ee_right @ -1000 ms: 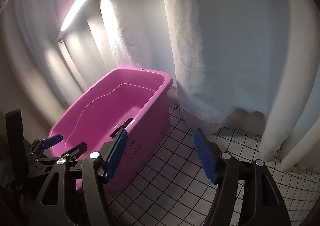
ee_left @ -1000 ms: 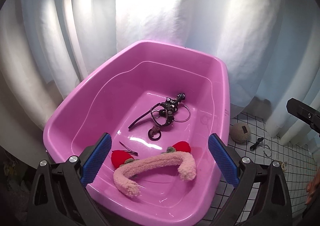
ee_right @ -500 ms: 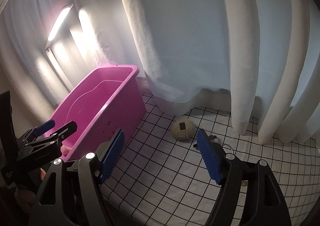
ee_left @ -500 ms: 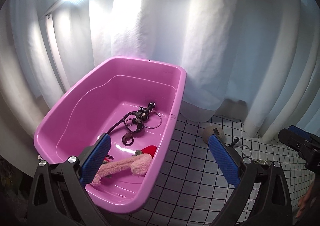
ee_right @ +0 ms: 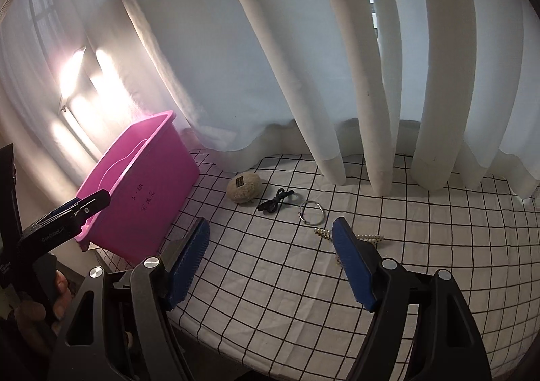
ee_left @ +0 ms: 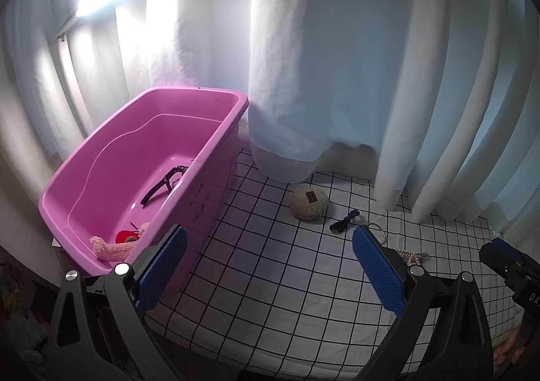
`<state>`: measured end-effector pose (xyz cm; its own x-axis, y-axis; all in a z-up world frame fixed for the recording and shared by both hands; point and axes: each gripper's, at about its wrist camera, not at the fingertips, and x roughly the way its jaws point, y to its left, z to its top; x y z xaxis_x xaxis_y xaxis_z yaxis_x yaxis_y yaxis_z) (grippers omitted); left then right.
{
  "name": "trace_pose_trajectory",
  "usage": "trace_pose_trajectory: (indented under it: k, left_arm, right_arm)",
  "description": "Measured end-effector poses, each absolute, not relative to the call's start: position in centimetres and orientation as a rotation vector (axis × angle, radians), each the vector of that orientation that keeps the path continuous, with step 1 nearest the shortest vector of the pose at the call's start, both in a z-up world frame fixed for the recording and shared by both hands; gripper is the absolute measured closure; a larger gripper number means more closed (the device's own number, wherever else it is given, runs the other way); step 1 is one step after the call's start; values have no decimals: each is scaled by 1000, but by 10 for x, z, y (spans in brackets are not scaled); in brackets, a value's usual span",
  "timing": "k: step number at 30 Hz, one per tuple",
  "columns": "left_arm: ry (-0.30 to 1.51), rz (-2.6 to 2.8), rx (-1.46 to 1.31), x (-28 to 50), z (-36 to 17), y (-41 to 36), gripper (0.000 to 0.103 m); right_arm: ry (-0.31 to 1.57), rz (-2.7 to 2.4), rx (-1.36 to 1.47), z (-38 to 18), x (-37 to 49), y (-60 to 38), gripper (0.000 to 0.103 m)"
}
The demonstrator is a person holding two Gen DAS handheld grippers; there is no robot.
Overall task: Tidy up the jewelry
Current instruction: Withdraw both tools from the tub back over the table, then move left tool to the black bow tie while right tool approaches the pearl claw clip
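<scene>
Jewelry (ee_right: 312, 211) lies on gridded cloth (ee_right: 270, 279) before curtains (ee_right: 303, 60).

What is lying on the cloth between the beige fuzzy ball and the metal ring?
A small black bow-shaped piece lies between the beige fuzzy ball and the metal ring, apart from both. The right wrist view shows this most clearly.

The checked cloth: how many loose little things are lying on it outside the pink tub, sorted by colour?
Beige: 1, fuzzy round piece
Black: 1, bow tie
Silver: 1, ring bangle
Pearl and gold: 1, pearl clip
Total: 4
</scene>
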<state>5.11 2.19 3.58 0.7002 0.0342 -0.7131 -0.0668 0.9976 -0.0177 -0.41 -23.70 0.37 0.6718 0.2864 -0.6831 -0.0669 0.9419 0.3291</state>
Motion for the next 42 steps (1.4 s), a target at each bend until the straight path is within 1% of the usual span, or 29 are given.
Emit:
trace_pose_trajectory:
  k: [7,12,21,24,26,31,37,42]
  left_arm:
    - [896,111,-97,28,4,-15,6]
    - [941,158,-104,13,-10,-33,6]
    - [996,198,-95,15,-34,-19,6]
    - [1010,177,-97,26,-50,-6,6]
    - [1018,157,-96,33,-62,2,6]
    - [1047,134,-53,52,-92,14,6]
    - [1047,105,-54,83,-116,12,6]
    - [1039,71,-29,111,-131,-4,6]
  right_arm:
    - [840,191,300,-24,-36,-310,31]
    - [876,243,313,-41,-34,-331,31]
    - [946,266,301,-66,-15,-308,31]
    - [954,228,299,-74,-9,-295,31]
    - [964,210,273,-83,-4,-285,28]
    - [984,153,274,-107,8,-270,28]
    - [1002,116,237,-131,23,-259,28]
    - [986,84,203,-146,37,-255,28]
